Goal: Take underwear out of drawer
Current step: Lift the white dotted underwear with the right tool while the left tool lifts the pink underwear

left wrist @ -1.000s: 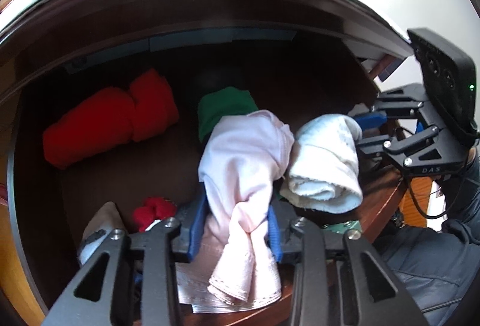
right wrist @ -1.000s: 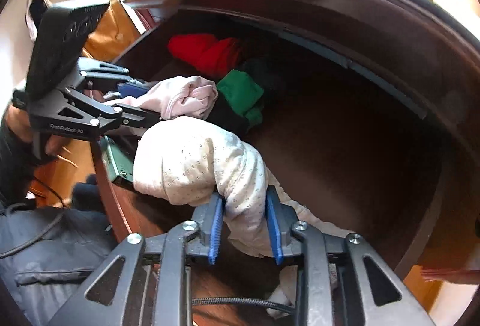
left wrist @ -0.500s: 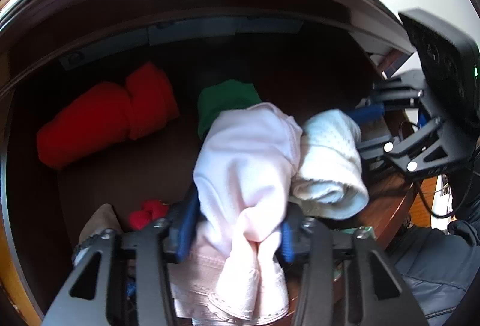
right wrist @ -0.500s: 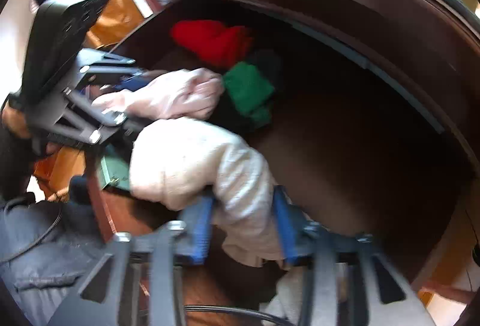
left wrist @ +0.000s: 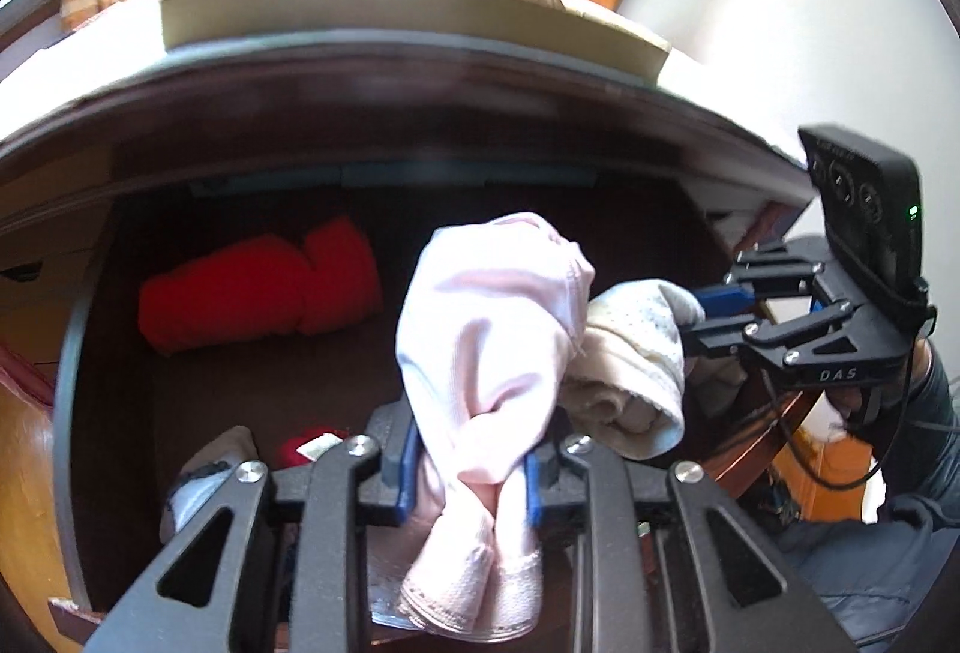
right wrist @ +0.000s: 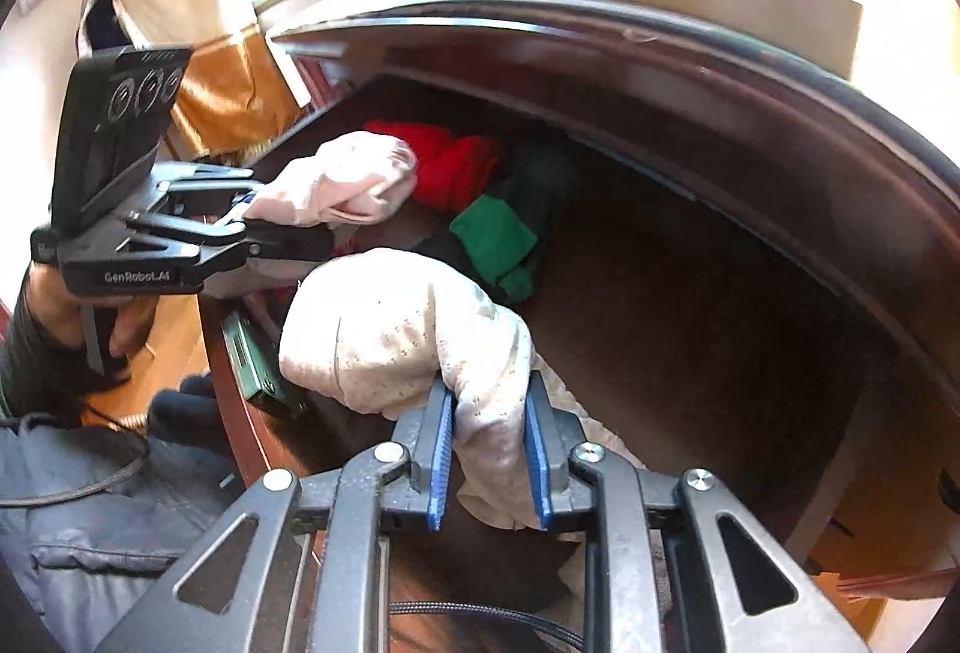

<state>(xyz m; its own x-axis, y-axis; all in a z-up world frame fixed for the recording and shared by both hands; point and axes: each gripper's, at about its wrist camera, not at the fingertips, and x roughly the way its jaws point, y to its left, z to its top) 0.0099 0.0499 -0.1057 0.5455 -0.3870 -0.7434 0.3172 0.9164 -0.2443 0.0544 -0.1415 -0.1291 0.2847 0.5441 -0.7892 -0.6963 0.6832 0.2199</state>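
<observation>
step: lifting out | left gripper (left wrist: pixel 468 479) clenched on pink underwear (left wrist: pixel 486 329), jaws just closing | right gripper (right wrist: pixel 489 458) clenched on dotted cream underwear (right wrist: pixel 402 329), jaws just closing | advice: raise both straight above drawer (right wrist: pixel 690 209) rim, keep squeezed, apart

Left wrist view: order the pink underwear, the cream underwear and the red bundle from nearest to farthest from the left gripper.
1. Pink underwear, pinched in the left gripper.
2. Cream underwear, just right, touching the pink piece.
3. Red bundle, back left in the drawer.
</observation>
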